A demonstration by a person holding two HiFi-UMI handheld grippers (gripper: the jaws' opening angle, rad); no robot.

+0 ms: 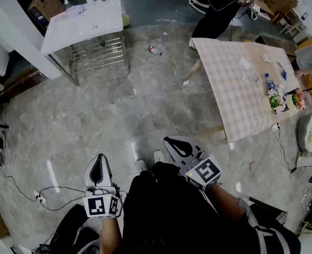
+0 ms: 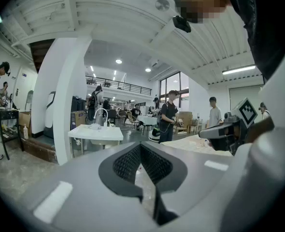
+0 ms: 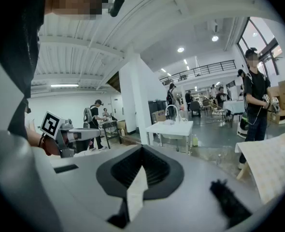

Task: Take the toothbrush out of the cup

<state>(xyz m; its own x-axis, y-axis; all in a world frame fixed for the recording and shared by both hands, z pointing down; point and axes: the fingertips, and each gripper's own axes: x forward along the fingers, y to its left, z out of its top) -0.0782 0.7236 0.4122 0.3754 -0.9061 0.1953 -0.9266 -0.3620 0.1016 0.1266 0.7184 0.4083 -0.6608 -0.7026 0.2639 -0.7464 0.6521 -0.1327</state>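
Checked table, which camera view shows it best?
The head view: it takes in nearly the whole checked table from above, with items at one end. The right gripper view catches only a corner; the left gripper view, a pale strip.

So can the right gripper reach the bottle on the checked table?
Probably not: the right gripper hangs close to the person, with open floor between it and the table bearing the bottle. Walking over comes first.

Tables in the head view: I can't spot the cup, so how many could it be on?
2: a white table at top left and a checked-cloth table at right. Others may lie outside the frame.
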